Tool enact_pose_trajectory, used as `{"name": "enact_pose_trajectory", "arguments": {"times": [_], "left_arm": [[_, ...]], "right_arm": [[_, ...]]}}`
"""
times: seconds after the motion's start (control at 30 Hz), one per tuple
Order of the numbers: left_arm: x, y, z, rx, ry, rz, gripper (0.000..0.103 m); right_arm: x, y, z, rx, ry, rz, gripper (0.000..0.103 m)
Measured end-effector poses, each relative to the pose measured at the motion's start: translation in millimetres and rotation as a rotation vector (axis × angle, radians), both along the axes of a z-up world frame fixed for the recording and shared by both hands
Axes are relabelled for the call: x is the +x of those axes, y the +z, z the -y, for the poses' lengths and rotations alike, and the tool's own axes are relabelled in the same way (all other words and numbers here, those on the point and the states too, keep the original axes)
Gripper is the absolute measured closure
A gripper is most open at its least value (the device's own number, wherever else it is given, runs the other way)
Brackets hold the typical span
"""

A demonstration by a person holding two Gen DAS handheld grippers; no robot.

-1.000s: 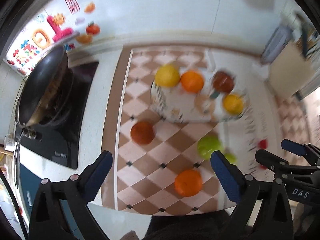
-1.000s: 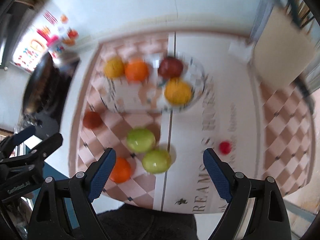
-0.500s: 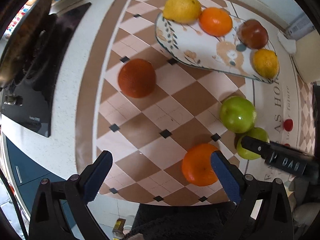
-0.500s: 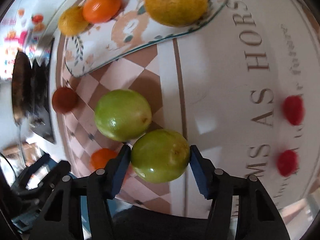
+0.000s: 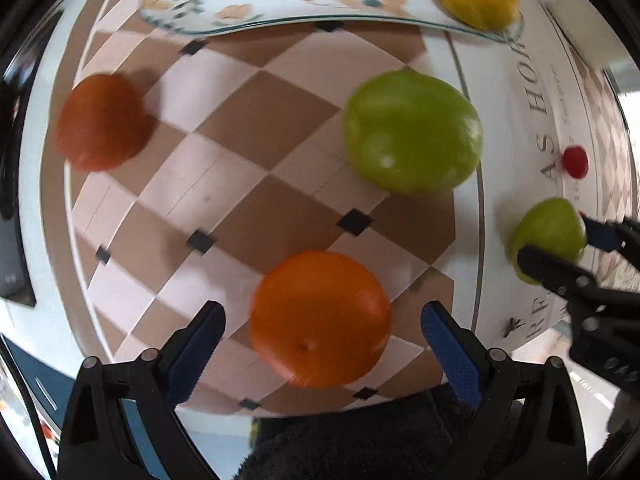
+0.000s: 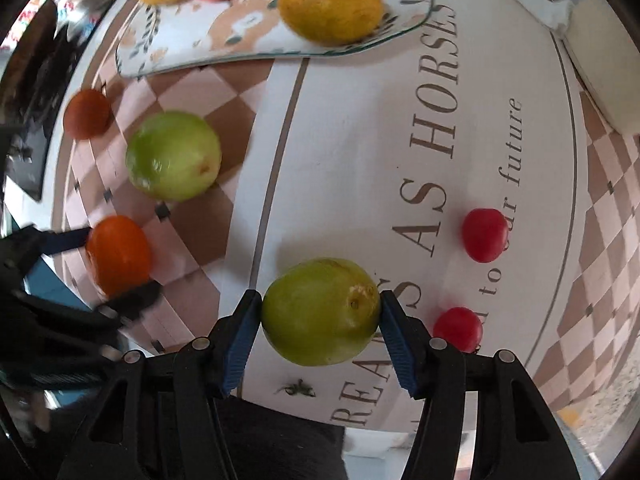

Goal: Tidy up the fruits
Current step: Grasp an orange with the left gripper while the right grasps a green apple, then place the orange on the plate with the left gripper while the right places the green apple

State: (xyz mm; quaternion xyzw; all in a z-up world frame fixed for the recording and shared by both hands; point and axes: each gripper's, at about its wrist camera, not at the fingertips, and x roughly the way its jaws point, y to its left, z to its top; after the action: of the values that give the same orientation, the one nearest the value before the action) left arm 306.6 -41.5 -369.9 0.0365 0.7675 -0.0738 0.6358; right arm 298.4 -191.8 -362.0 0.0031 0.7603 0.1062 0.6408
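**Both grippers down on the fruit**

The green fruit [image 6: 320, 312] lay on the lettered white panel of the mat [image 6: 360, 140], and I had my right gripper [image 6: 320, 320] clamped on it, both blue pads pressing its sides. The orange [image 5: 320, 318] sat on the checkered part of the mat between the fingers of my left gripper [image 5: 322, 340]; its jaws had just been closing, yet gaps remained on both sides, so nothing was grasped. A second green fruit [image 5: 412, 132] lay beyond the orange, a darker orange fruit [image 5: 100, 122] well to the left. The patterned plate [image 6: 192, 40] at the far edge carried a yellow fruit [image 6: 330, 2]. Two small red fruits [image 6: 484, 234] rested beside the right gripper.
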Motion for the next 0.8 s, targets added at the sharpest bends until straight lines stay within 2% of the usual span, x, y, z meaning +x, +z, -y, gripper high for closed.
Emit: {"name": "enact_pose_trajectory", "arguments": {"times": [0.07, 0.37, 0.47, 0.63, 0.8], "left_arm": [[-2.4, -0.9, 4.7, 0.032, -0.026, 0.017, 0.042], [-2.1, 1.4, -16.3, 0.022, 0.054, 0.044, 0.043], [-1.9, 2.4, -22.5, 0.024, 0.072, 0.046, 0.043], [-2.8, 7.2, -31.9, 0.028, 0.091, 0.064, 0.043], [20.9, 36.0, -47.8, -0.006, 0.122, 0.099, 0.043]], "right_arm": [[-0.2, -1.7, 7.8, 0.027, -0.045, -0.008, 0.04], [18.4, -10.3, 41.4, 0.121, -0.228, -0.06, 0.04], [18.5, -15.7, 46.2, 0.131, -0.24, -0.081, 0.04], [18.7, -10.9, 37.8, 0.107, -0.233, -0.037, 0.041], [27.9, 7.7, 13.0, 0.07, -0.185, 0.041, 0.042]]}}
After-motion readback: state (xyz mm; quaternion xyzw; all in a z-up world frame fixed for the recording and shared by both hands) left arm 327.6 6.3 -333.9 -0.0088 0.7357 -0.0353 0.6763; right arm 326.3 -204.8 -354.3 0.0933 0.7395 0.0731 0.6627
